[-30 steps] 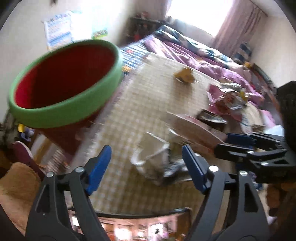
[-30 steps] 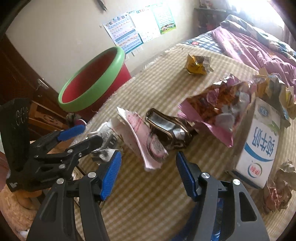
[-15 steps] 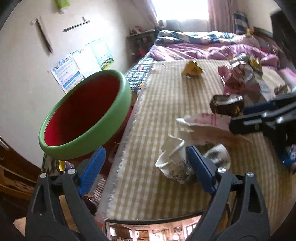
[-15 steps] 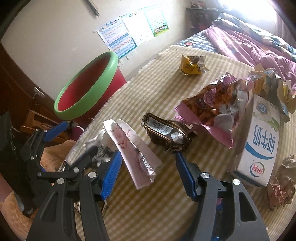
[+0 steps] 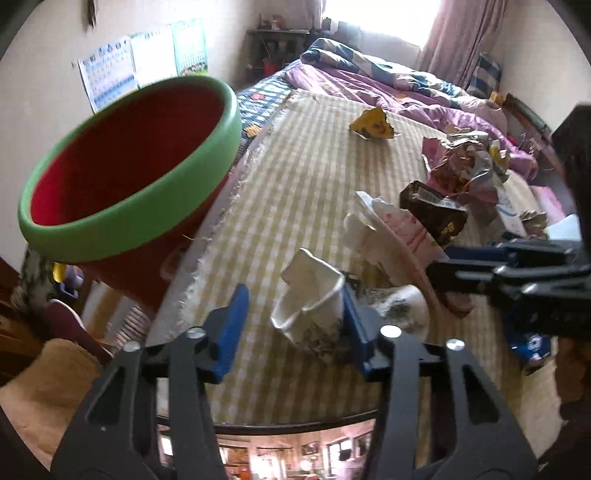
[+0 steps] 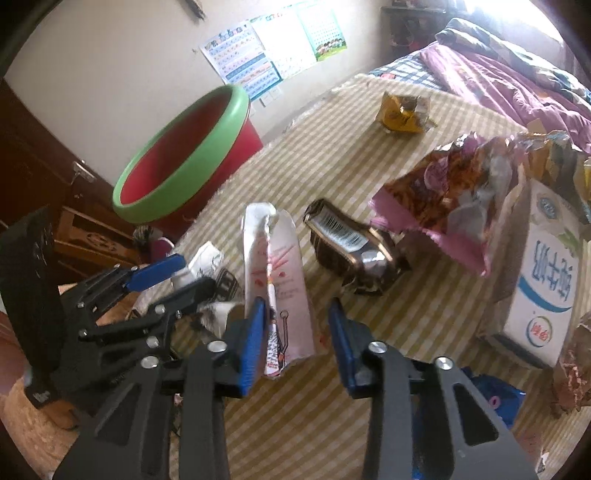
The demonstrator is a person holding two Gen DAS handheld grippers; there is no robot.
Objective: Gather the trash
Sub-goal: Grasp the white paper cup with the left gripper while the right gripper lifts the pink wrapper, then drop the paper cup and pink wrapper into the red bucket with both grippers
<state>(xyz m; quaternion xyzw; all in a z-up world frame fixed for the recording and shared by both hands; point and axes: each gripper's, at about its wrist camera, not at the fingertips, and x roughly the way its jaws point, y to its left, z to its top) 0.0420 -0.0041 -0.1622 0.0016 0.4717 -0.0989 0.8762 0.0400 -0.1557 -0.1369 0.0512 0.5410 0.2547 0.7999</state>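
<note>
Checkered tablecloth (image 5: pixel 295 184): left gripper (image 5: pixel 291 317) angled down, closing around crumpled cup (image 5: pixel 314 310); right gripper (image 6: pixel 297 339) closing around pink wrapper (image 6: pixel 280 280).

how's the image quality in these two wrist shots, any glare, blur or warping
Left wrist: window blown out white, bin bulged by the fisheye, black corners, crushed cup sharp. Right wrist: glare at the top right over the bed, checked cloth lines curve, posters readable only as colour blocks, little motion blur.
</note>
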